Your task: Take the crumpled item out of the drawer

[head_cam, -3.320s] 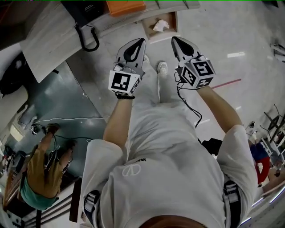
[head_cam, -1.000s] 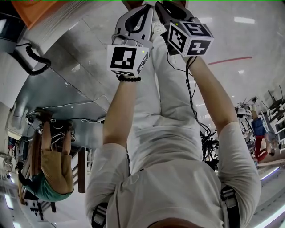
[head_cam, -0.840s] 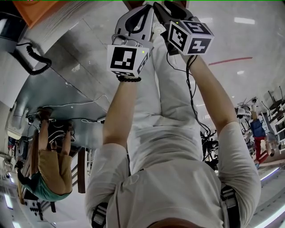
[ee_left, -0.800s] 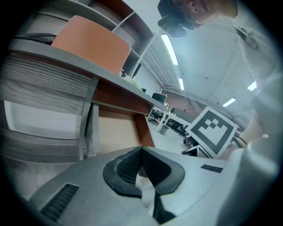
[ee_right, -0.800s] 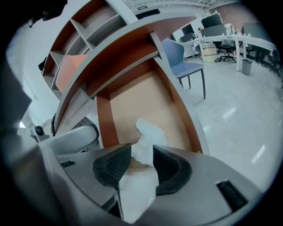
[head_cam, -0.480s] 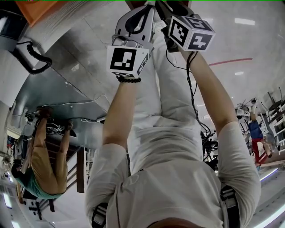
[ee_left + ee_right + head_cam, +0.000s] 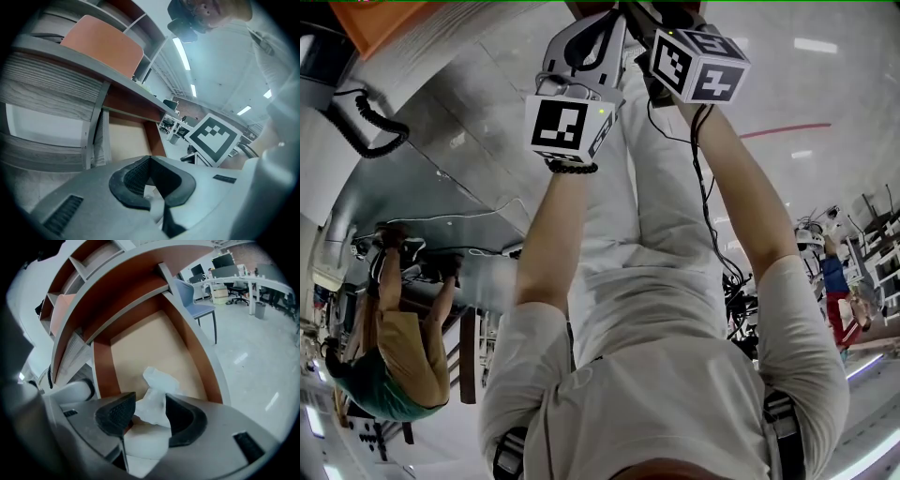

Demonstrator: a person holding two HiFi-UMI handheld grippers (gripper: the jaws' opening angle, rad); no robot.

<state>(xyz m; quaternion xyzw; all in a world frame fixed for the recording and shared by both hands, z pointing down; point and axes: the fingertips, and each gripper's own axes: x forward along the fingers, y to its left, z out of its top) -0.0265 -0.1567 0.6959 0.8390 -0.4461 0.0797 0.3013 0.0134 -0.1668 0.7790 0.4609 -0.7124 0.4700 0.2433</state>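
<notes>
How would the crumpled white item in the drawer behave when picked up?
The crumpled white item looks like thin tissue, so it is probably very light and floppy. Its loose folds suggest it will squash rather than slip. With that irregular shape, it seems unlikely to roll.

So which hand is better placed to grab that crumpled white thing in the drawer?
The right. The right tongs, which have just been opening, stand on either side of the crumpled item in the drawer. The left tongs are shut with nothing between them.

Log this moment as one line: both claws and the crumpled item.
right claw: open, jaws have just been opening | crumpled item: between its jaws, not gripped, in drawer | left claw: shut
</notes>
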